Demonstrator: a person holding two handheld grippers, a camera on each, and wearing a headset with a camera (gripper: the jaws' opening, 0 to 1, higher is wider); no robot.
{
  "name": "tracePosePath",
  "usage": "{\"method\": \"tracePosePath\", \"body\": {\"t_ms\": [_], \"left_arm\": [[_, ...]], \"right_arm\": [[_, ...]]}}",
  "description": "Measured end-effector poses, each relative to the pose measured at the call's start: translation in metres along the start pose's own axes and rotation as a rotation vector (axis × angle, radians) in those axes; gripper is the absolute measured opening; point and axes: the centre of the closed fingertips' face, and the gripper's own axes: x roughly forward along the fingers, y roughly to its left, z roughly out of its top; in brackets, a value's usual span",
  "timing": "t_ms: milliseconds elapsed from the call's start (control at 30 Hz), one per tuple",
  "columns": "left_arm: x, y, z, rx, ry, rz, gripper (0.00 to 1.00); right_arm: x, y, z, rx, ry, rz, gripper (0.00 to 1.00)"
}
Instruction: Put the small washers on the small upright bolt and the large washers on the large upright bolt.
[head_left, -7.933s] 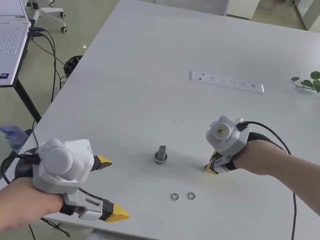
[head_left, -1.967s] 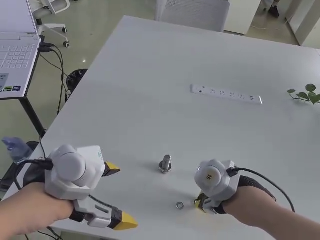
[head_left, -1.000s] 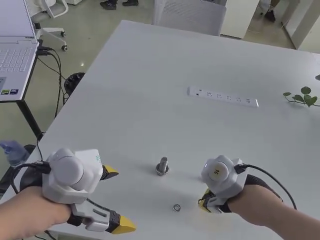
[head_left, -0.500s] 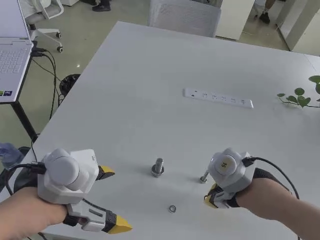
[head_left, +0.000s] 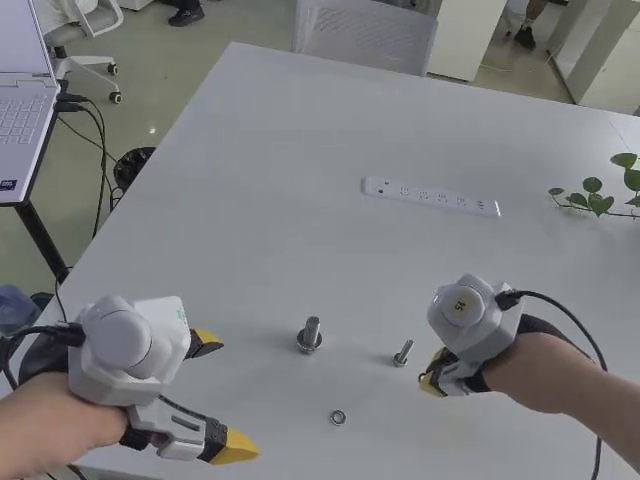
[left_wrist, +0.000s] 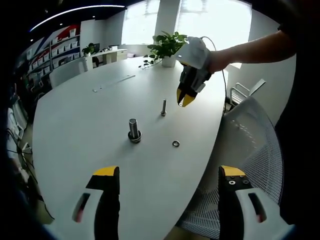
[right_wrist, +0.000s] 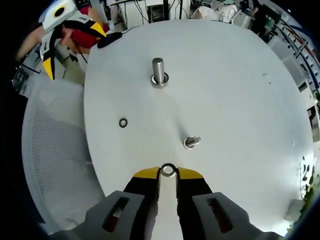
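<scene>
Right gripper (right_wrist: 168, 175) pinched a washer (right_wrist: 168, 170), ready for the small bolt (right_wrist: 191, 142).
The bolt stood just ahead of its fingers (right_wrist: 145, 177), the big bolt (right_wrist: 159, 72) beyond; best centre the hole over the tip, then lower level. Left gripper (left_wrist: 169, 172) gaped wide, empty.

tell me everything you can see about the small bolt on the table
The small bolt is thin, silvery metal, standing upright on its wider head on the white table, shaft up. In the head view it stands right of the large bolt, apart from it. Its shaft looks bare. The right claw, shut on a washer, is near it without touching.
</scene>
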Motion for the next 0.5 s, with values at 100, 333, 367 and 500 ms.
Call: {"method": "tracePosePath", "body": {"t_ms": [100, 333, 367, 500], "left_arm": [[-0.001, 0.001, 0.0, -0.001, -0.001, 0.003, 0.81], [0.001, -0.001, -0.001, -0.008, -0.003, 0.006, 0.81], [0.001, -0.001, -0.001, -0.008, -0.002, 0.005, 0.81], [0.001, -0.003, -0.001, -0.01, -0.001, 0.005, 0.81]], "right_arm": [[-0.003, -0.007, 0.004, 0.001, -0.007, -0.008, 0.13], [-0.009, -0.018, 0.013, -0.005, -0.019, -0.023, 0.13], [-0.01, -0.02, 0.015, -0.006, -0.022, -0.024, 0.13], [-0.011, -0.026, 0.02, -0.015, -0.025, -0.03, 0.13]]}}
